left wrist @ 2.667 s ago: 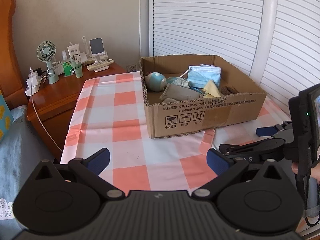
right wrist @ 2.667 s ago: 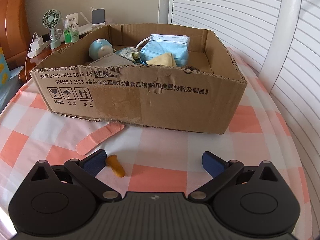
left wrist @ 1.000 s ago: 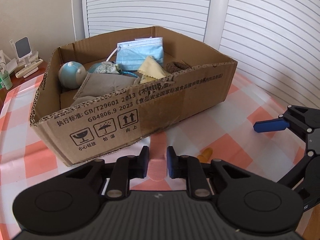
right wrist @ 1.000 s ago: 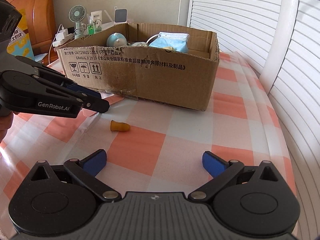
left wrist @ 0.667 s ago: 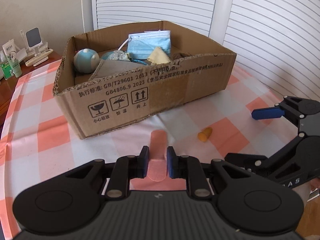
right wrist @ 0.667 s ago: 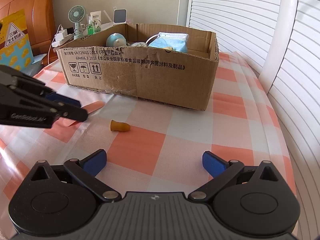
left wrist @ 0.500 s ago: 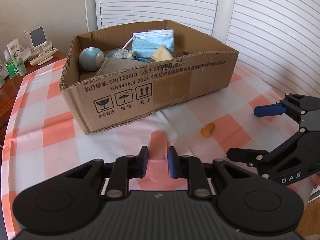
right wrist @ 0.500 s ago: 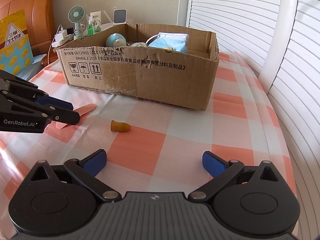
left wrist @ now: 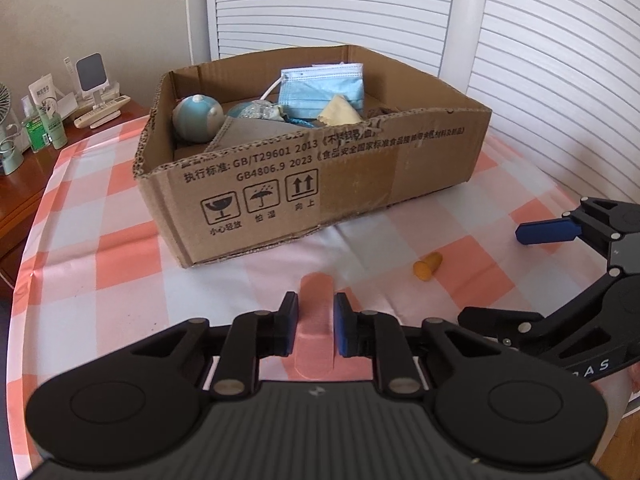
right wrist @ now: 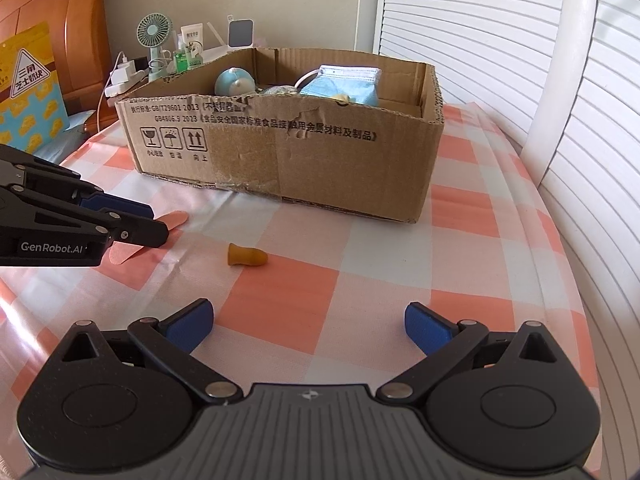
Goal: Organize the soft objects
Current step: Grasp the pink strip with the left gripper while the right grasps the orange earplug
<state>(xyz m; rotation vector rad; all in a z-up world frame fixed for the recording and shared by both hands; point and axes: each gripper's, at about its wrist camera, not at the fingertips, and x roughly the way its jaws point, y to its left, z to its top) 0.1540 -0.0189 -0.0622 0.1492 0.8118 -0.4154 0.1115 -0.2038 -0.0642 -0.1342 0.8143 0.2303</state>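
Note:
My left gripper (left wrist: 313, 326) is shut on a flat pink soft strip (left wrist: 316, 312) and holds it just above the checked tablecloth, in front of the cardboard box (left wrist: 360, 184). The strip (right wrist: 174, 220) and the left gripper (right wrist: 154, 224) also show in the right wrist view. A small orange earplug (right wrist: 246, 257) lies on the cloth between the grippers; it also shows in the left wrist view (left wrist: 427, 266). My right gripper (right wrist: 308, 326) is open and empty, low over the cloth, short of the earplug. The box (right wrist: 320, 152) holds a blue face mask (left wrist: 320, 88), a round blue toy (left wrist: 197, 114) and cloths.
A wooden nightstand (left wrist: 24, 184) at the left carries a fan (right wrist: 154, 46), bottles and a charger. White slatted doors (left wrist: 540, 60) stand behind and to the right. The table edge curves off at the right (right wrist: 576, 280). A bed headboard (right wrist: 48, 20) is at the far left.
My left gripper went from open to shut on the pink strip and pulled back from the box with it. The right gripper drew back and stays open. The earplug has not moved.

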